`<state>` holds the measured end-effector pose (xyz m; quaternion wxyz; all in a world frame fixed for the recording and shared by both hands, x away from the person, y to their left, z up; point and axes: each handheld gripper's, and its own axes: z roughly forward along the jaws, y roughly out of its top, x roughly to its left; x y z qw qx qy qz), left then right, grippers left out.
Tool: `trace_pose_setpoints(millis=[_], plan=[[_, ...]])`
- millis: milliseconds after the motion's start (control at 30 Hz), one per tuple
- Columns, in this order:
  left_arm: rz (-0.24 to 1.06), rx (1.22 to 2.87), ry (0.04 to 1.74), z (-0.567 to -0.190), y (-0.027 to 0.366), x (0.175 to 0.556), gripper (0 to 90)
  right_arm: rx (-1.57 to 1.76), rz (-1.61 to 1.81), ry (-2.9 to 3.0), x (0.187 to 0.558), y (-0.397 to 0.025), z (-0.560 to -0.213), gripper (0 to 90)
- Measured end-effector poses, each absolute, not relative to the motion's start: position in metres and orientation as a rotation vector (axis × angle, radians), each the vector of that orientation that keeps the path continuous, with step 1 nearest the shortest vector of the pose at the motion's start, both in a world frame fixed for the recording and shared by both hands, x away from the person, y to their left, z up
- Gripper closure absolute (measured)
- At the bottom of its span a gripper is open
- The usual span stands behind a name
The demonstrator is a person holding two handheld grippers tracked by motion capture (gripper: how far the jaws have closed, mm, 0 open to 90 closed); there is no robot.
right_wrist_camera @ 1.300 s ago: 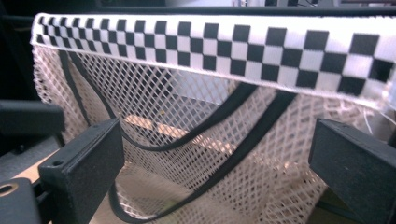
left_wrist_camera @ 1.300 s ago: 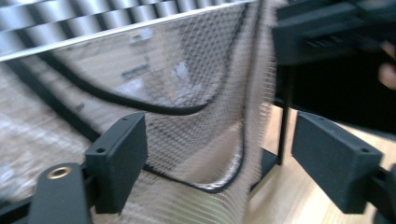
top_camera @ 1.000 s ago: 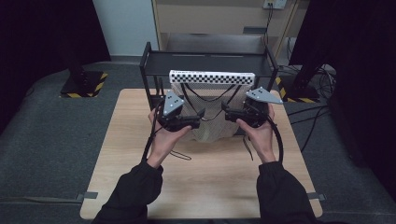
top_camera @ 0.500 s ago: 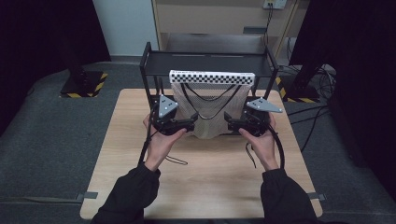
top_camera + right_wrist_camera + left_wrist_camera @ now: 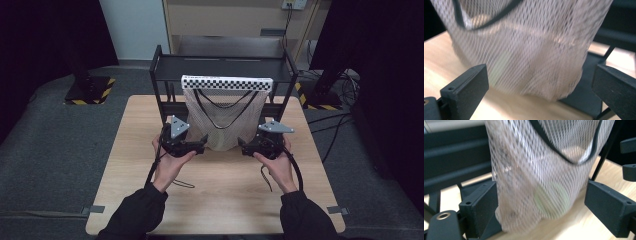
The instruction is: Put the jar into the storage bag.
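A white mesh bag (image 5: 223,120) with black handles hangs from a checkered bar (image 5: 227,83) on a black rack (image 5: 165,85); its bottom reaches the wooden table (image 5: 220,190). My left gripper (image 5: 201,143) is at the bag's lower left, jaws open and pointing at it. My right gripper (image 5: 243,146) faces it from the lower right, also open. In the left gripper view the bag (image 5: 541,177) hangs between the wide jaws of the left gripper (image 5: 544,202), with a pale green round thing (image 5: 552,200) inside. The right gripper (image 5: 540,87) also straddles the bag (image 5: 531,50).
The rack's lower bars (image 5: 454,167) stand just behind the bag. The other gripper's jaws (image 5: 629,157) show at the right edge of the left gripper view. Bare tabletop lies on both sides and towards the person. Dark floor surrounds the table.
Both grippers have slid back towards the person and lower along the bag's sides. The bag's bottom now hangs between them.
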<state>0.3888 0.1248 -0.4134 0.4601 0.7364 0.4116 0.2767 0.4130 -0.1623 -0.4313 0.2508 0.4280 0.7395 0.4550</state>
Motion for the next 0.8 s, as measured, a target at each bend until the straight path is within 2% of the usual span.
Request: trace_pose_setpoints(millis=[433, 800], plan=[[0.643, 1.895, 1.081, -0.450, 0.138, 0.377, 11.0, 1.239, 1.138, 2.133, 0.397, -0.174, -0.475, 1.7], [0.622, 1.936, 1.163, -0.478, 0.152, 0.375, 10.5, 1.293, 1.112, 2.128, 0.392, -0.193, -0.488, 1.9]])
